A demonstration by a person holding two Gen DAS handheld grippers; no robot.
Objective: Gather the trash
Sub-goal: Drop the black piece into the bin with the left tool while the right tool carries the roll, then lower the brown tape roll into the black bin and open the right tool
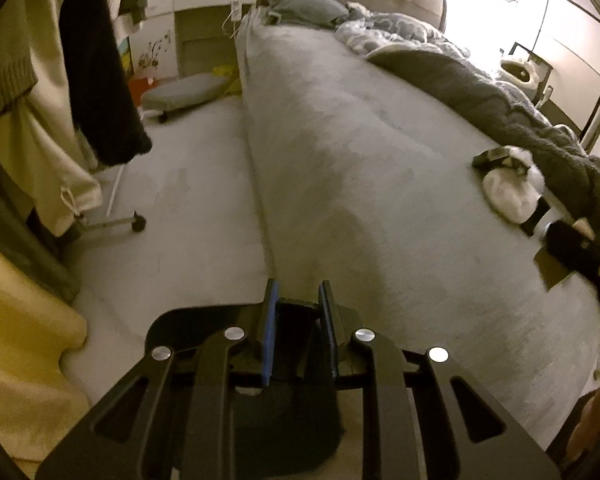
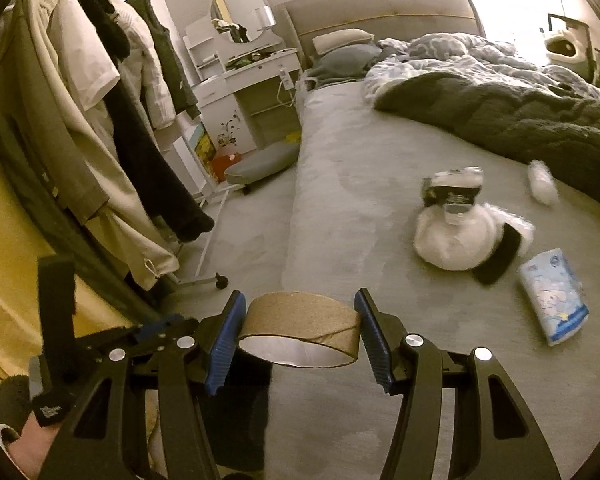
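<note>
My right gripper (image 2: pixel 300 322) is shut on a brown cardboard tape ring (image 2: pixel 300 328), held over the near end of the grey bed (image 2: pixel 340 184). That ring (image 1: pixel 552 274) also shows at the right edge of the left wrist view. My left gripper (image 1: pixel 298 308) has its blue pads close together on a black bag (image 1: pixel 284 420) that hangs below it, over the bed's left edge. On the bed lie a white fluffy thing (image 2: pixel 454 240) with a dark packet (image 2: pixel 454 194) on top, a white crumpled wad (image 2: pixel 542 186) and a blue tissue pack (image 2: pixel 554 300).
A clothes rack (image 2: pixel 100 120) full of hanging garments stands on wheels to the left. A white dresser with a round mirror (image 2: pixel 240 16) and a low grey stool (image 2: pixel 260 164) stand beyond the floor strip. A dark grey blanket (image 2: pixel 500 120) covers the bed's far right.
</note>
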